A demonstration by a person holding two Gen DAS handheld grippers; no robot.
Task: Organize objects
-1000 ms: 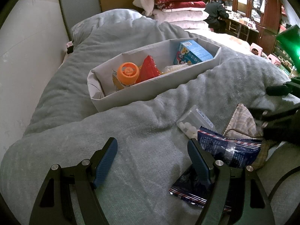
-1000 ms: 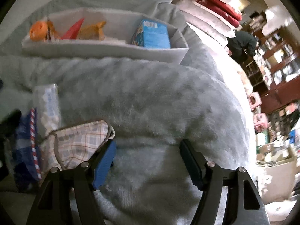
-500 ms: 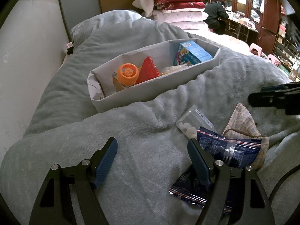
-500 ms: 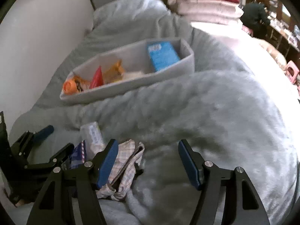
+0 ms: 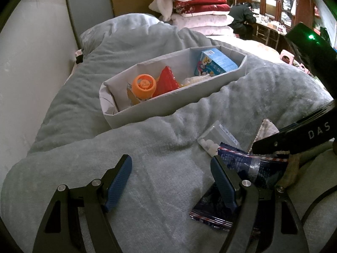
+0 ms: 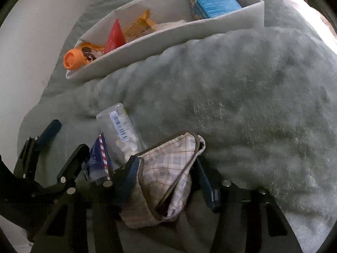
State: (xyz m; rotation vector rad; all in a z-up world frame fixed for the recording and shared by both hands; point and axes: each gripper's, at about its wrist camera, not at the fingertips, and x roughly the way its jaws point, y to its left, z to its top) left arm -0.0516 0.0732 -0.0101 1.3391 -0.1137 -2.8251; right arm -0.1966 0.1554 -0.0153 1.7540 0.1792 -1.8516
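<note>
- We find the left tongs low over the grey blanket on the bed, jaws spread wide with only blanket between them.
- One left finger stands against a dark blue snack packet; we see no grip on it.
- We find the right tongs pointing steeply down over a plaid cloth pouch. Their jaws have just been closing, and the pouch sits between the two blue pads.
- We cannot tell whether the pads already press on the pouch; it lies on the blanket, its opening turned toward the camera.
- A clear box of white tablets lies just beside the pouch, touching the snack packet.
- The grey storage bin sits further up the bed, well apart from these loose items.
- In the bin we note an orange-capped bottle, a red packet and a blue carton at its far end.
- Folded quilts are stacked behind the bed.
</note>
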